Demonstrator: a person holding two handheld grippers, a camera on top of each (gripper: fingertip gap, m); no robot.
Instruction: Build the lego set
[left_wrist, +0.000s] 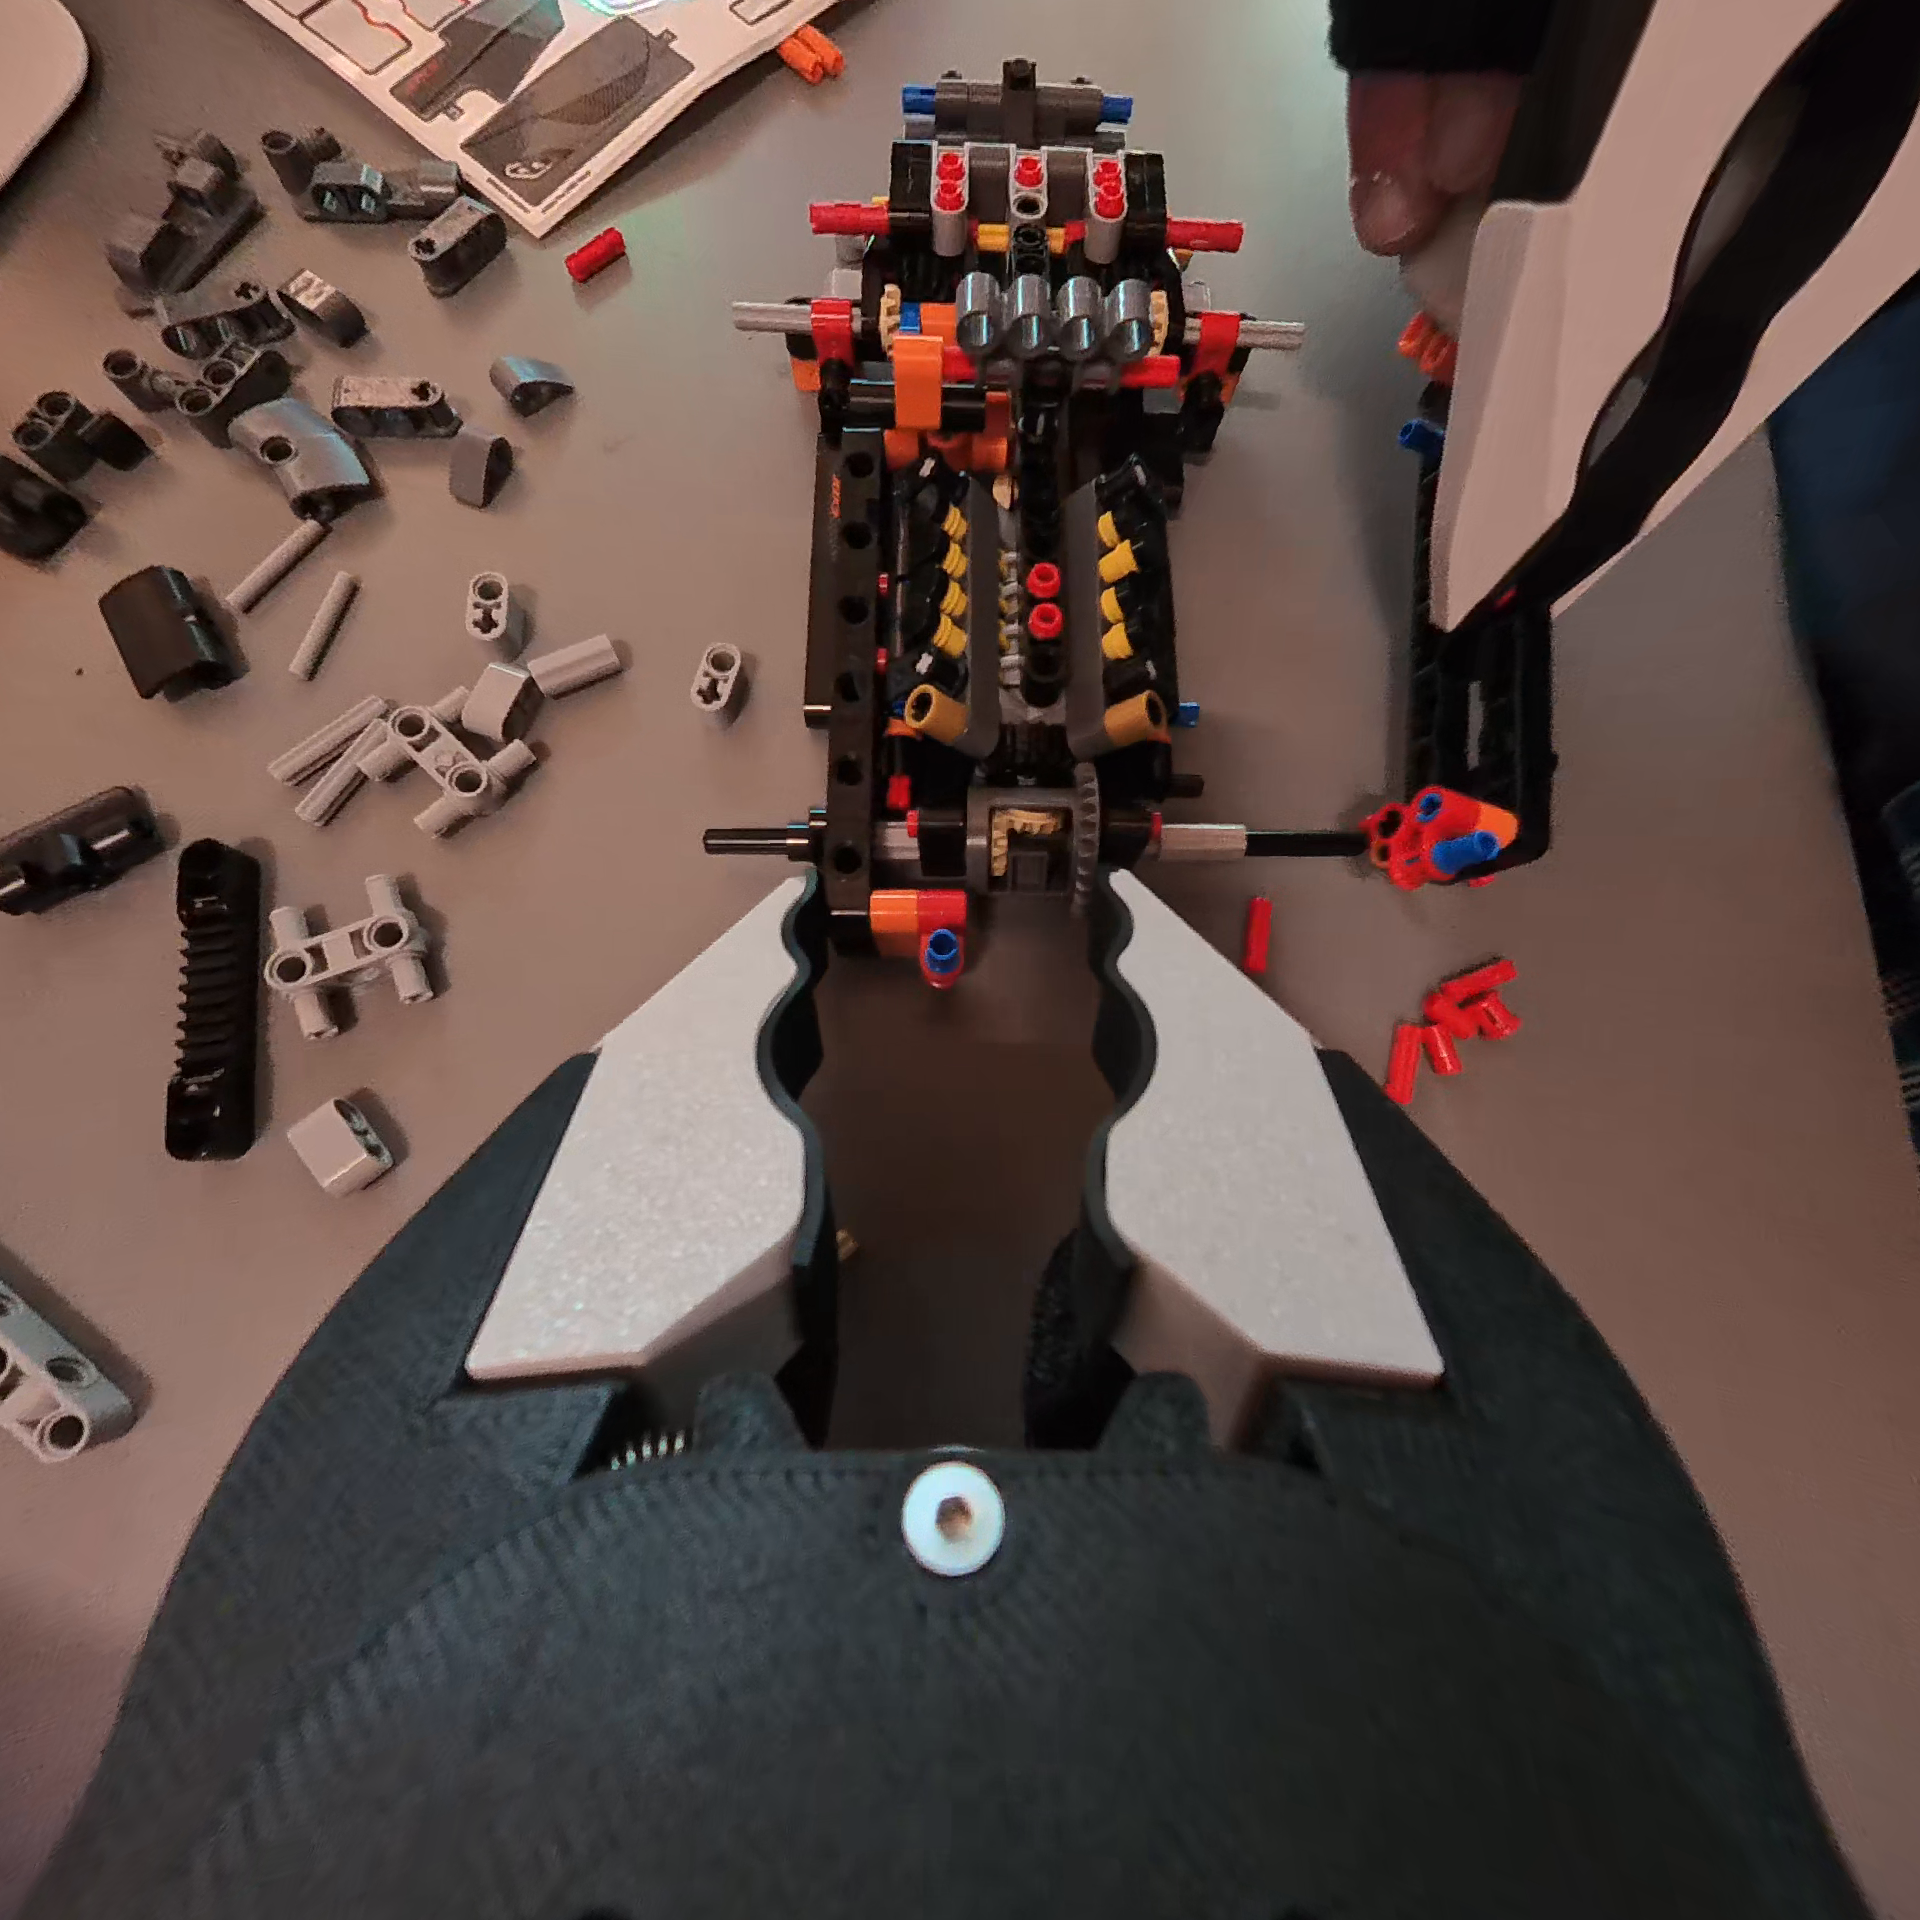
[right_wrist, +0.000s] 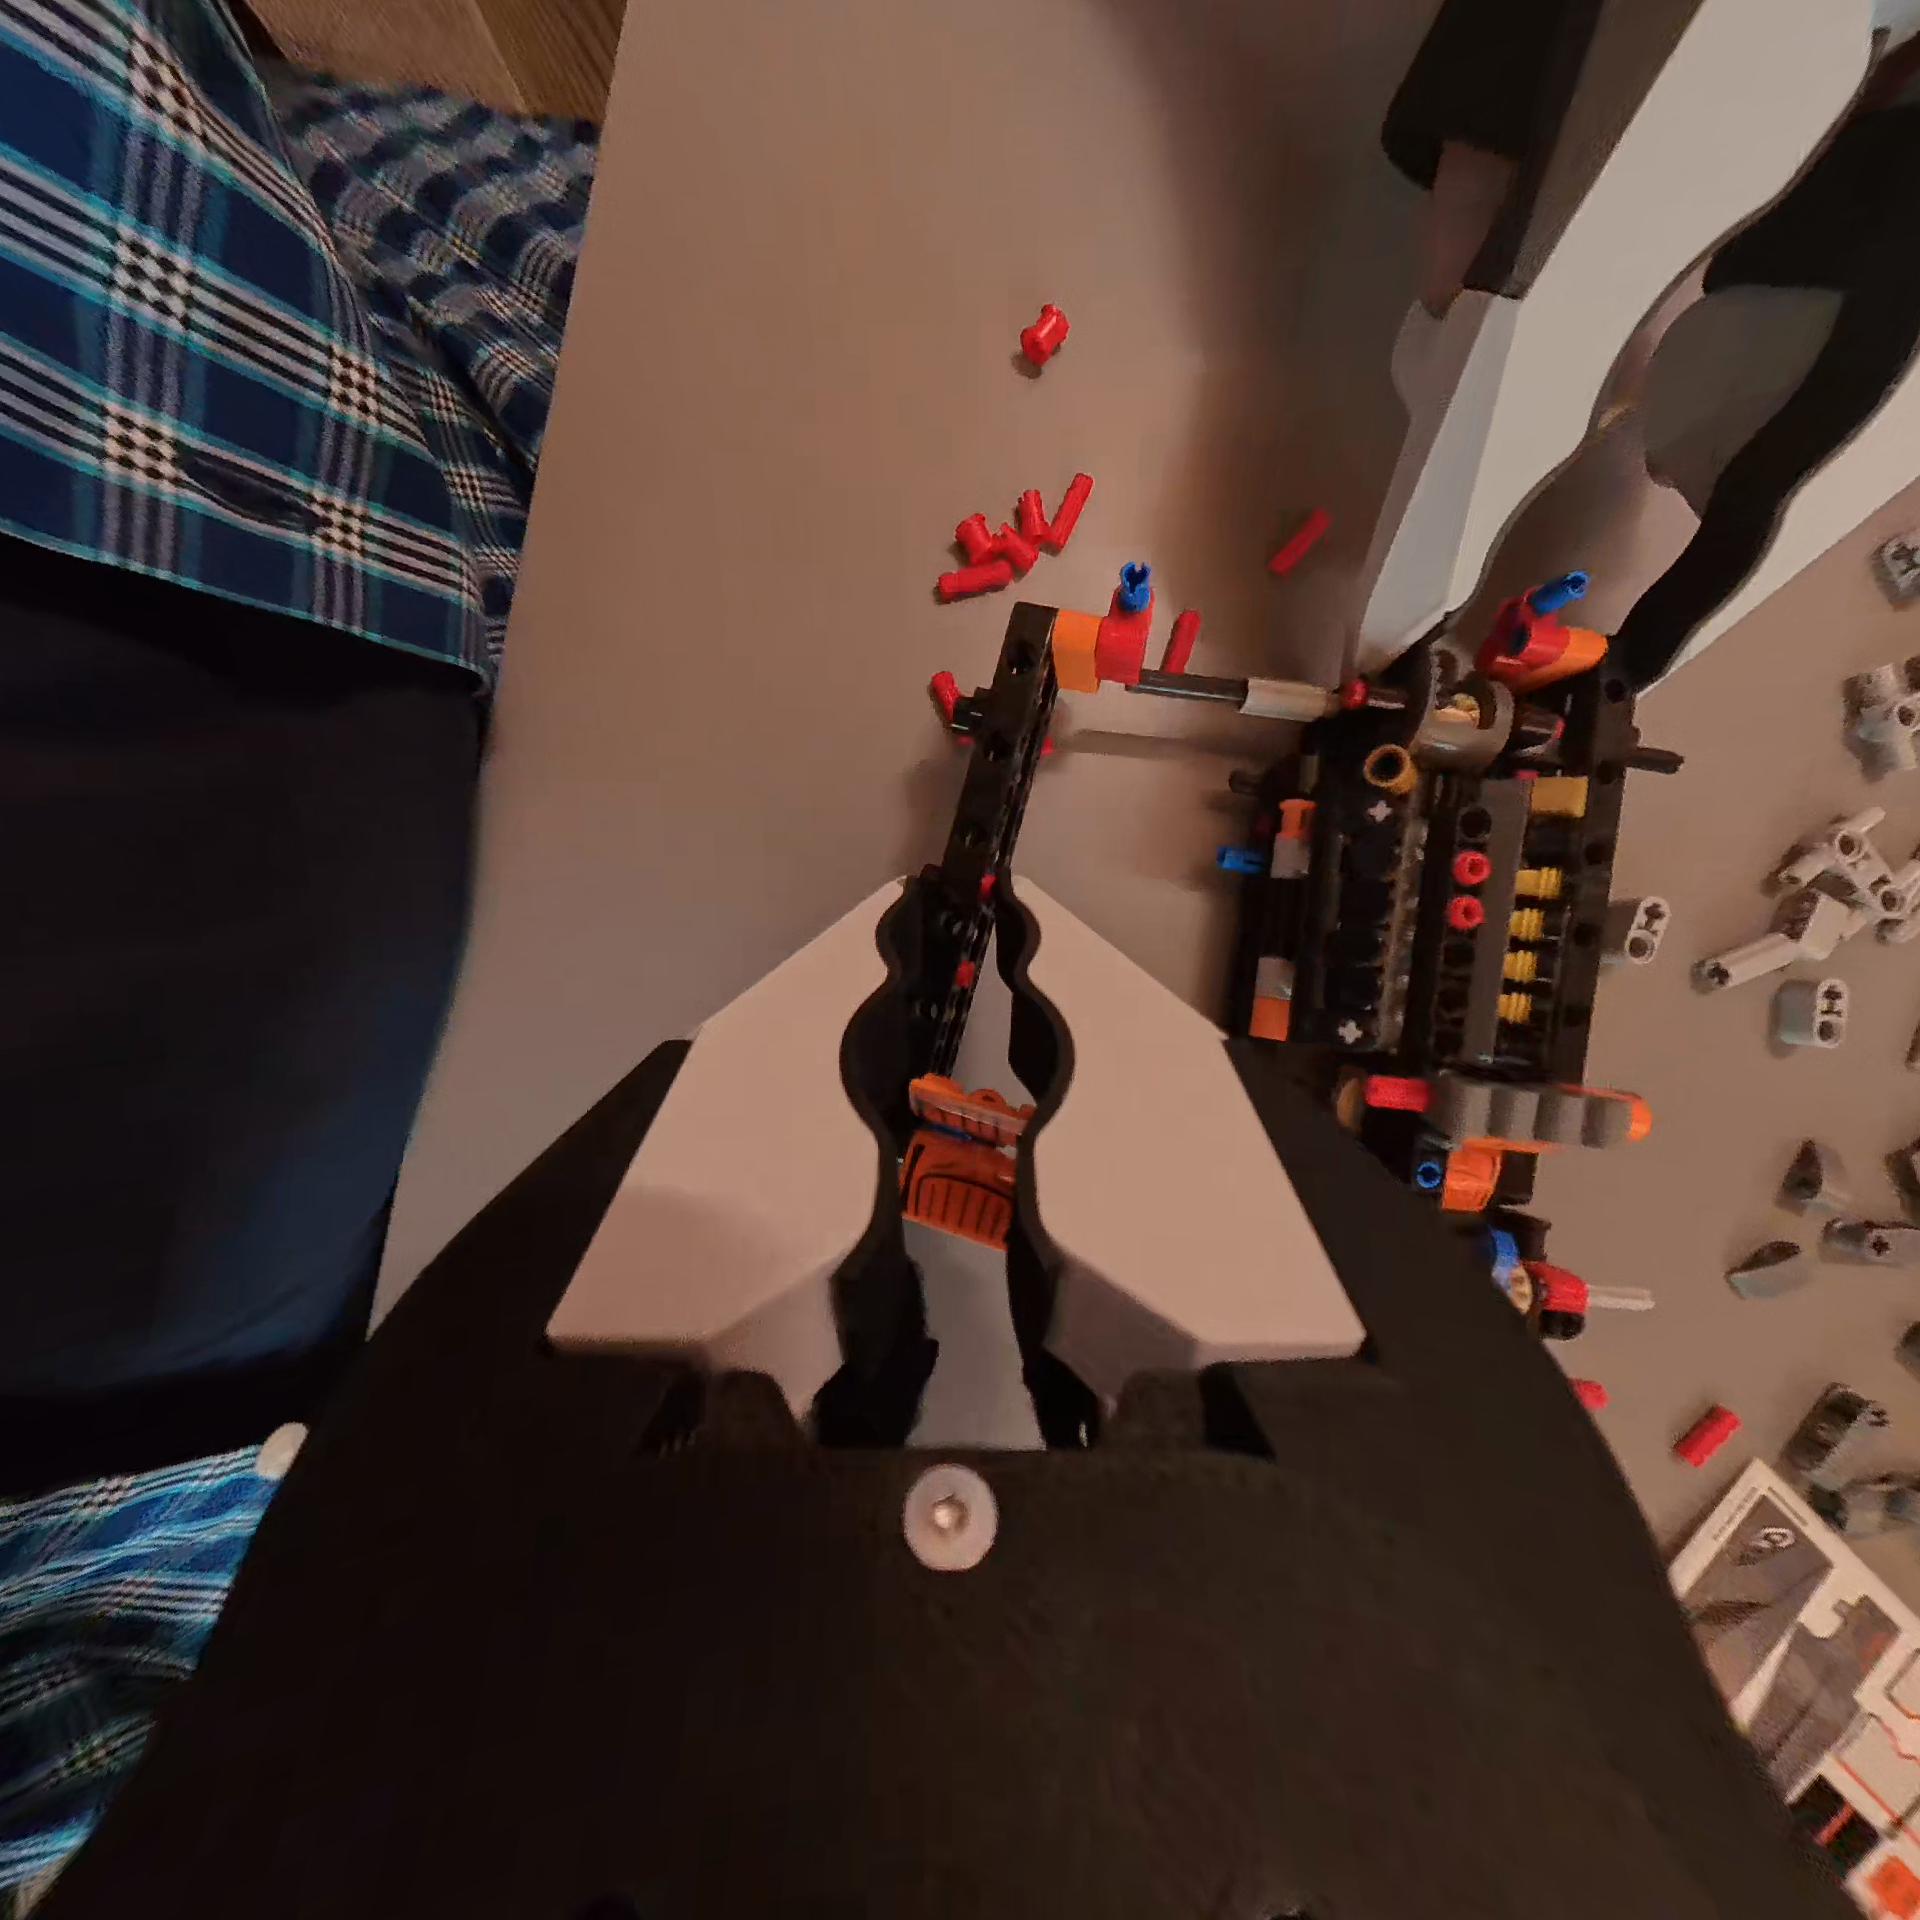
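Car frame (left_wrist: 1003, 582) lies flat mid-table, long axis pointing away from the left gripper (left_wrist: 956, 925). Built from many small pinned parts — likely light, stiff overall, but the thin axles sticking out at its sides look easy to bend or pop loose. Best hold, in my judgement: the long black side beams, not the axles or gears.

Left gripper's fingers stand apart, straddling the near end of the frame; whether they touch it I cannot tell.

Right gripper (right_wrist: 956, 935) is clamped on a separate black side beam (right_wrist: 997, 790) with orange and red ends, its far end level with the frame's protruding black axle (right_wrist: 1195, 686) — alignment matters here.

Loose grey and black pieces (left_wrist: 312, 499) lie scattered left of the frame, red pins (left_wrist: 1455, 1023) to the right, a sticker sheet (left_wrist: 540, 94) beyond.
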